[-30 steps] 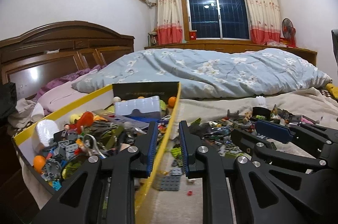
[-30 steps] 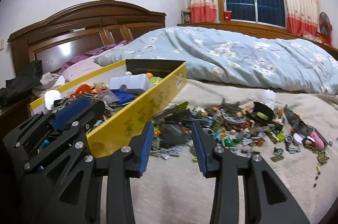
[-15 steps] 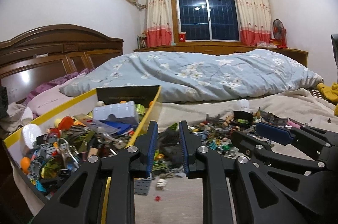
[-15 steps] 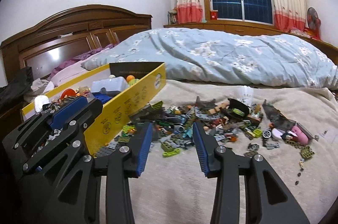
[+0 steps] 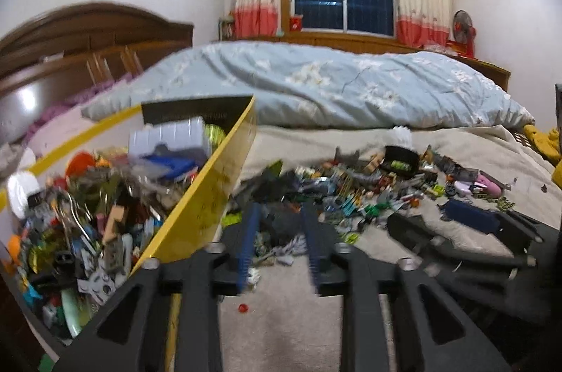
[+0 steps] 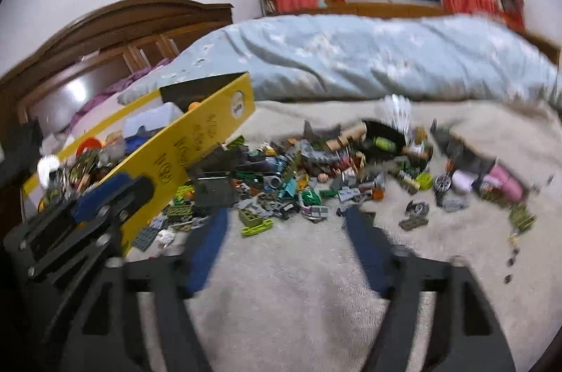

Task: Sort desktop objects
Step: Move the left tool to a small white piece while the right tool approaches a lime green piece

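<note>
The yellow box [image 6: 196,158] sits at the left on the beige blanket [image 6: 281,284], its long axis running from near-left to far-right, open top up, full of toy parts. The brick pile [image 6: 316,175] spreads rightward just beside it. The left gripper [image 5: 279,214] and right gripper [image 6: 286,217] have just been opening; both stand parted and empty, the right wider.

- Toy brick pile [image 6: 316,172]: small mixed-colour pieces, loosely scattered across the beige bed cover.
- Yellow box [image 6: 182,154]: open-topped, heaped with bricks and toys, lying just left of the pile.
</note>
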### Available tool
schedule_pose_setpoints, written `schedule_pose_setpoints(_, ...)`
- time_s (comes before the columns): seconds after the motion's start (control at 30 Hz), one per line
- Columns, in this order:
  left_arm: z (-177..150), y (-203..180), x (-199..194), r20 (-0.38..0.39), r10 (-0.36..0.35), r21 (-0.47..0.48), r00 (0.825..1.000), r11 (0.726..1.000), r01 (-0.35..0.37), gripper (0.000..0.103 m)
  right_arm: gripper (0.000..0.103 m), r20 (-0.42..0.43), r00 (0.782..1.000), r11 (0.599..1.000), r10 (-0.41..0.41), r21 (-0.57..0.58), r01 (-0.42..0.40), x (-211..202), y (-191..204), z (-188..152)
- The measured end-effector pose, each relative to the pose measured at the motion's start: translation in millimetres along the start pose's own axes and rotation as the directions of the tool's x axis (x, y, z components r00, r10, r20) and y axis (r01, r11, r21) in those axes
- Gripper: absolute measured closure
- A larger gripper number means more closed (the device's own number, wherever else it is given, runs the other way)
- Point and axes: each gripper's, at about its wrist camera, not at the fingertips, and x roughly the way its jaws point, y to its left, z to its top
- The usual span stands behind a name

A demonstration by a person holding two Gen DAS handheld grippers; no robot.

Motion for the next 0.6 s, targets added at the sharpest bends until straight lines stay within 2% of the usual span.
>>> schedule_pose_setpoints(0.1, -9, 0, 8, -0.026, 0.01, 0.043, 1.0, 0.999, -0.008, 0.066, 0.026, -0.006, 0.998, 0.996, -0.057, -0.069, 0.057, 11, -6, 5)
schedule_pose_setpoints(0.13, -12, -1, 10, -0.032, 0.008, 0.059, 0.999, 0.998, -0.006, 0.066, 0.026, -0.013, 0.997, 0.988, -0.082, -0.135, 0.079, 15, -3, 7)
schedule_pose_setpoints(0.27, -24, -5, 22, -0.094, 0.002, 0.114, 0.996, 0.993, 0.009, 0.065, 0.026, -0.063, 0.992, 0.949, -0.11, -0.302, 0.086, 33, 10, 3)
schedule_pose_setpoints(0.37, -25, 0, 35, -0.163, -0.012, 0.086, 0.986, 0.996, 0.027, 0.056, 0.026, -0.129, 0.988, 0.953, -0.09, -0.3, 0.048, 51, 11, -2)
schedule_pose_setpoints(0.47, -28, 6, 49, -0.236, -0.019, 0.046, 0.972, 0.998, 0.031, 0.057, 0.027, -0.186, 0.982, 0.951, -0.039, -0.307, -0.02, 66, 18, -3)
schedule_pose_setpoints(0.53, -31, 5, 56, -0.269, 0.002, 0.052, 0.963, 0.999, 0.012, 0.058, 0.027, -0.201, 0.978, 0.949, -0.051, -0.315, -0.015, 75, 23, -3)
schedule_pose_setpoints(0.6, -35, 6, 64, -0.306, 0.001, 0.043, 0.952, 0.999, 0.013, 0.058, 0.027, -0.252, 0.967, 0.954, -0.037, -0.298, -0.042, 88, 23, -4)
